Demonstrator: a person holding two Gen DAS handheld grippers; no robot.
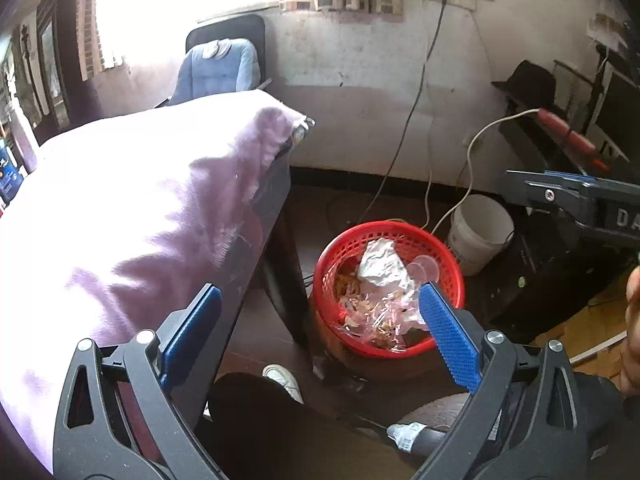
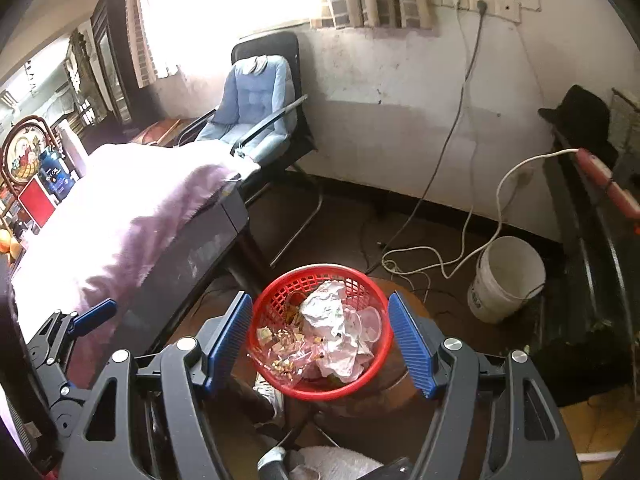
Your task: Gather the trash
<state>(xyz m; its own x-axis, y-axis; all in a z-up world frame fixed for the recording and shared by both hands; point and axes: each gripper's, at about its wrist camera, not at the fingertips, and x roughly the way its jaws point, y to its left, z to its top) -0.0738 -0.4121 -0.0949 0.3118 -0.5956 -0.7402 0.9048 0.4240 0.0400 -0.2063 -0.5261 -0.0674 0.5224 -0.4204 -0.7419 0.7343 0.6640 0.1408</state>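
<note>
Red basket point(image 2: 320, 332) of trash point(image 2: 328, 332) sits below my right gripper point(image 2: 320, 338); both it and my left gripper point(image 1: 320, 320) gape wide, empty.

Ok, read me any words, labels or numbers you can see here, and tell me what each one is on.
"DA": white letters, cut off at the frame edge, on the dark right tool.
Blue bottle on the cluttered shelf: white label, too blurred to read.
White plastic bucket: small side print, too small to read.
</note>
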